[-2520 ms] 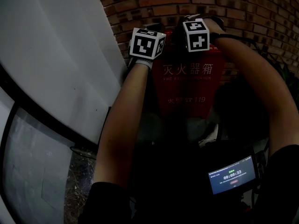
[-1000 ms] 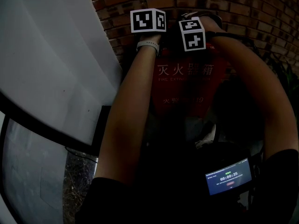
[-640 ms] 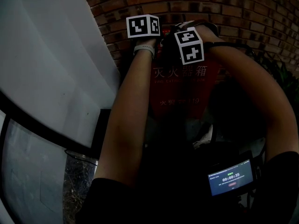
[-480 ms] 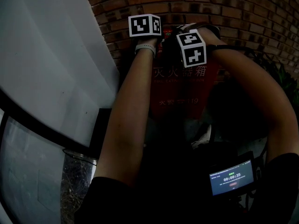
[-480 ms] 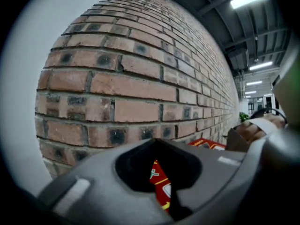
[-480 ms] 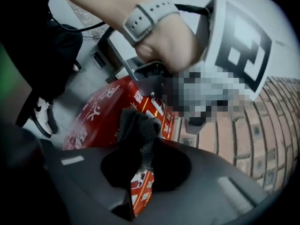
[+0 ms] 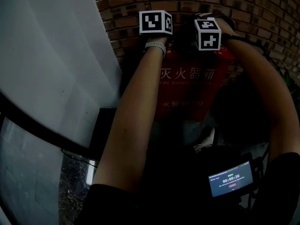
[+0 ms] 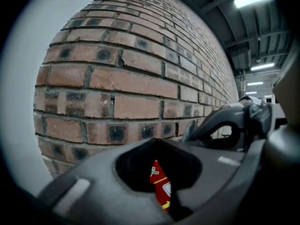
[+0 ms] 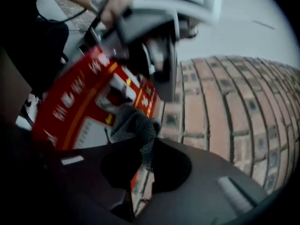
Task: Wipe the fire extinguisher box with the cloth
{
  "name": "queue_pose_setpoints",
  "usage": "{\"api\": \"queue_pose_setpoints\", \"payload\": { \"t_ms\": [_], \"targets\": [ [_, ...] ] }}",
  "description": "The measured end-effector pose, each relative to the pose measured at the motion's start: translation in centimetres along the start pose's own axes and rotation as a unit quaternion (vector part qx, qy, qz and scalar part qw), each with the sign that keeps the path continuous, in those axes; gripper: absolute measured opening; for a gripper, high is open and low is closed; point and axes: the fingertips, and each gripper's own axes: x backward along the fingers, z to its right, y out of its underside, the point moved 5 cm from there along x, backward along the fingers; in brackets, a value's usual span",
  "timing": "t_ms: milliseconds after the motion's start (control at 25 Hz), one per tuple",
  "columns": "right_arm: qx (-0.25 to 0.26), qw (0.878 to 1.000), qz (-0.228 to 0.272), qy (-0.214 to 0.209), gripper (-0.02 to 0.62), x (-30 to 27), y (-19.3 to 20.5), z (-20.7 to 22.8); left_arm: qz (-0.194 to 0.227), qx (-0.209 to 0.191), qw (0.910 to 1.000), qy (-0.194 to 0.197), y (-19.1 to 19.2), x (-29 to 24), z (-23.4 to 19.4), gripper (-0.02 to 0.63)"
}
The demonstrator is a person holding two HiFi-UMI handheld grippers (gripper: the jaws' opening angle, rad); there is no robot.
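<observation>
Little can be judged done: the cloth is pinched by the right gripper at the top edge of the box; the left gripper is pressed together, empty; the front is judged yet to be wiped.

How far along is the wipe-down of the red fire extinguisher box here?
Done: the cloth is clamped in the right gripper, up at the top of the fire extinguisher box. In hand: apparently the top edge by the brick wall; the left gripper is alongside, shut, nothing clearly held. Left: probably the front face; the dim picture shows no wiped areas.
</observation>
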Motion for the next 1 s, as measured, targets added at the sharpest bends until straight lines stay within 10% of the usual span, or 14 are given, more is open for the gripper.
{"api": "queue_pose_setpoints", "payload": {
  "t_ms": [320, 1000],
  "targets": [
    [0.002, 0.999, -0.054, 0.008, 0.034, -5.1, 4.1, 0.7, -0.007, 0.004, 1.0, -0.001, -0.1, -0.1, -0.2, 0.003],
    [0.027, 1.0, 0.007, -0.007, 0.032, 1.2, 1.4, -4.4, -0.016, 0.007, 0.9998, -0.003, 0.3, -0.6, -0.3, 0.002]
  ]
}}
